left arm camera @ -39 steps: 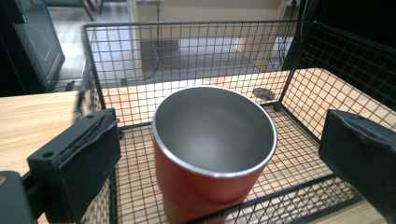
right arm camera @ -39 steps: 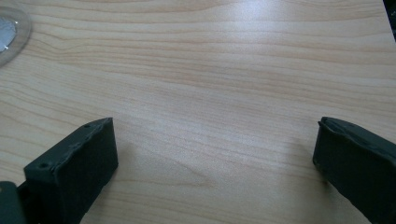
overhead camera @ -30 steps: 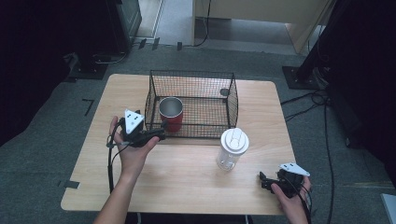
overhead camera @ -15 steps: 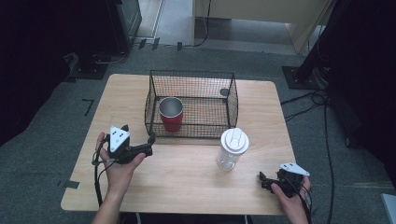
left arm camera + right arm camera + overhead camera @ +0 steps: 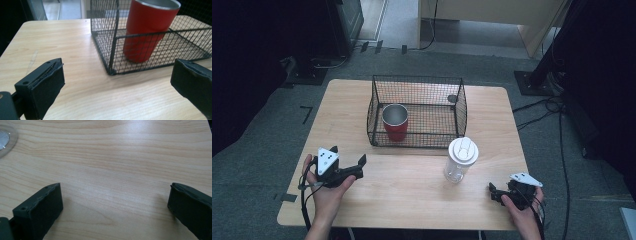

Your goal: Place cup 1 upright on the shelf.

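While the red cup (image 5: 395,121) stands upright inside the wire basket (image 5: 460,107), at its near left corner, the left gripper (image 5: 354,168) has drawn back from it toward the person's edge of the table (image 5: 412,185). A second ago that gripper sat right against the basket's front left corner; half a second ago it was partway back; now it lies well clear of the mesh, its jaws spread wide and holding nothing. In the left gripper view the cup (image 5: 146,30) rises ahead of the jaws and somewhat toward the right one, behind the basket's corner post (image 5: 113,37), with bare wood between the jaws. The clear bottle with the white lid (image 5: 460,160) stands outside the basket, off beyond the left jaws' right side, unmoved. The right gripper (image 5: 493,192) rests at the near right of the table as before, jaws parted over bare wood and gripping nothing.
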`<act>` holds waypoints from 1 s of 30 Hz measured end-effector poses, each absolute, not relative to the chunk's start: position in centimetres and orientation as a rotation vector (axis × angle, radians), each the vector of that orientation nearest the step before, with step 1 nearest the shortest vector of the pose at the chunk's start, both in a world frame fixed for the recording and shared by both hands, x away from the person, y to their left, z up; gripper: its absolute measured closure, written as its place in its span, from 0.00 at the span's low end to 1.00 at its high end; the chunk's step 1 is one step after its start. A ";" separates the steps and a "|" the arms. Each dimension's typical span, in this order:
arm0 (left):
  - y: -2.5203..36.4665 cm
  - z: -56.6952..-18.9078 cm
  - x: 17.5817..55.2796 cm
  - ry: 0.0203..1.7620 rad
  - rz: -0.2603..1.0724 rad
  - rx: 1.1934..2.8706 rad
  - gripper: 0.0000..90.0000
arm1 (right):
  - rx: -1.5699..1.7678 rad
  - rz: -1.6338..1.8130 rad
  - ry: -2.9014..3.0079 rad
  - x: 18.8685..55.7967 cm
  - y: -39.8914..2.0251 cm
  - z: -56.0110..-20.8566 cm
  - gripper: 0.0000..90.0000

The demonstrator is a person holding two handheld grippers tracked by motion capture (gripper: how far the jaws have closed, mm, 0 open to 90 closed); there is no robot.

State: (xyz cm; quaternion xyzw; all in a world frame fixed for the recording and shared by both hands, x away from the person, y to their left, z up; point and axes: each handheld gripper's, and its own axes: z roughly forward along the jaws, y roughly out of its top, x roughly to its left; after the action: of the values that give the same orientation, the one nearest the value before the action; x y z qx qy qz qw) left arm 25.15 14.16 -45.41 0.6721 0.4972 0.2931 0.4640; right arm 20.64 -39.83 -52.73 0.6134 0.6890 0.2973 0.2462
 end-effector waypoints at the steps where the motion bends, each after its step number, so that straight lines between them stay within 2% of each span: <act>1: 14.4 -45.5 25.0 1.227 0.718 1.649 0.00 | 1.675 0.811 1.878 20.7 -39.8 -52.7 0.00; 20: 18.6 -49.2 23.2 1.353 0.719 1.735 0.00 | 1.676 0.812 1.879 20.8 -39.7 -52.7 0.00; 30: 20.5 -51.3 23.1 1.458 0.648 1.885 0.00 | 1.680 0.810 1.876 20.8 -39.7 -52.7 0.00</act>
State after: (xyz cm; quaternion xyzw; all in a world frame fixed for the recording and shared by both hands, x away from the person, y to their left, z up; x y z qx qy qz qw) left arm 23.14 20.47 -51.26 0.7205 0.5575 0.2477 0.3297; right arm 20.81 -39.70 -52.71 0.6157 0.6873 0.2969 0.2457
